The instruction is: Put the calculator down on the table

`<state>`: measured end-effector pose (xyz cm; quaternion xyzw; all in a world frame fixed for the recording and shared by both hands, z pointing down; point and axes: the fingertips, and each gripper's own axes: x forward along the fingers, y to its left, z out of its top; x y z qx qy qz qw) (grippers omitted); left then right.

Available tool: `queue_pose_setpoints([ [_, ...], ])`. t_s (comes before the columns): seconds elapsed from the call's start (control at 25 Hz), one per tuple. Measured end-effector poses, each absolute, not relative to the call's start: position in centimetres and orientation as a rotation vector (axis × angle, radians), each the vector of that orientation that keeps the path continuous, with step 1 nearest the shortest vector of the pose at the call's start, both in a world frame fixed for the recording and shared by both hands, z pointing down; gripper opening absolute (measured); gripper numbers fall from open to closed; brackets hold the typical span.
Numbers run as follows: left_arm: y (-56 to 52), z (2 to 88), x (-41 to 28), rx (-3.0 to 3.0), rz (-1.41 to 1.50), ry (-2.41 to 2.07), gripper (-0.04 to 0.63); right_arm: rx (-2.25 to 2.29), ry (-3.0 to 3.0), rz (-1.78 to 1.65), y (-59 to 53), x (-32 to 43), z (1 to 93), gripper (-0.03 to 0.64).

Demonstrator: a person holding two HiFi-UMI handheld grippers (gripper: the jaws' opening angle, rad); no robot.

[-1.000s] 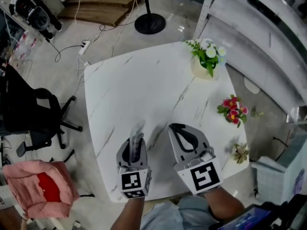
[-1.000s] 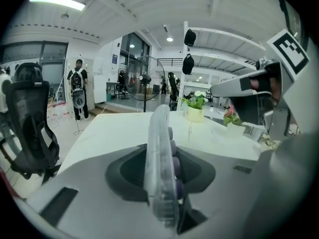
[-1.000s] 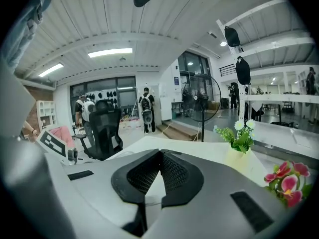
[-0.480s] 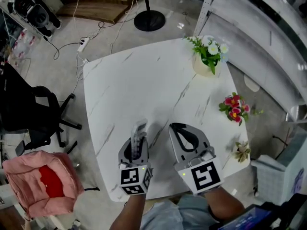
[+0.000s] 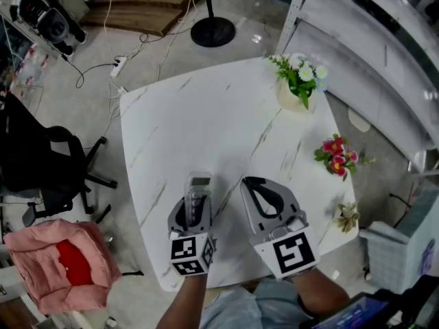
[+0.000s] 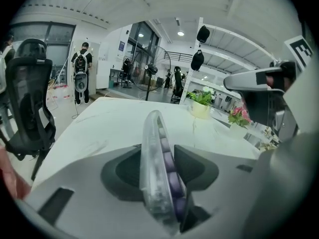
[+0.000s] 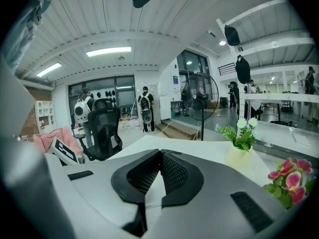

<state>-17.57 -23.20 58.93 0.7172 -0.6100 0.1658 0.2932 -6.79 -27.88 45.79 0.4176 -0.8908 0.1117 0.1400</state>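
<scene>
A clear-cased calculator (image 5: 198, 192) with purple keys (image 6: 167, 166) stands on its edge between the jaws of my left gripper (image 5: 197, 204), low over the white marble table (image 5: 206, 115) near its front edge. The left gripper's jaws are opening. The calculator leans toward the right pad, and a gap shows at the left pad. My right gripper (image 5: 260, 182) rests beside it on the right, shut with its tips together (image 7: 159, 153) and nothing between them.
A cream pot of white flowers (image 5: 296, 88) stands at the table's far right corner. Red flowers (image 5: 335, 157) and a small dried plant (image 5: 345, 218) line the right edge. A black office chair (image 5: 48, 163) and a pink bag (image 5: 62, 262) are on the floor at left.
My left gripper sank a little toward the table and rolled slightly. Its jaws have spread, so the calculator sits looser between them. The right gripper stayed still.
</scene>
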Motion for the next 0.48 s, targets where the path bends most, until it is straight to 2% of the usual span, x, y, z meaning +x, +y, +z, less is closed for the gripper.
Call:
queue_pose_setpoints([
  [0.28, -23.5, 59.2, -18.2, 1.924, 0.427, -1.615, 0.209, 1.208, -2.561, 0.324, -28.3, -7.4, 46.1, 0.018],
  [0.48, -23.6, 59.8, -19.3, 1.902, 0.442, -1.625, 0.269, 1.203, -2.559, 0.324, -28.6, -8.0, 46.2, 0.018],
])
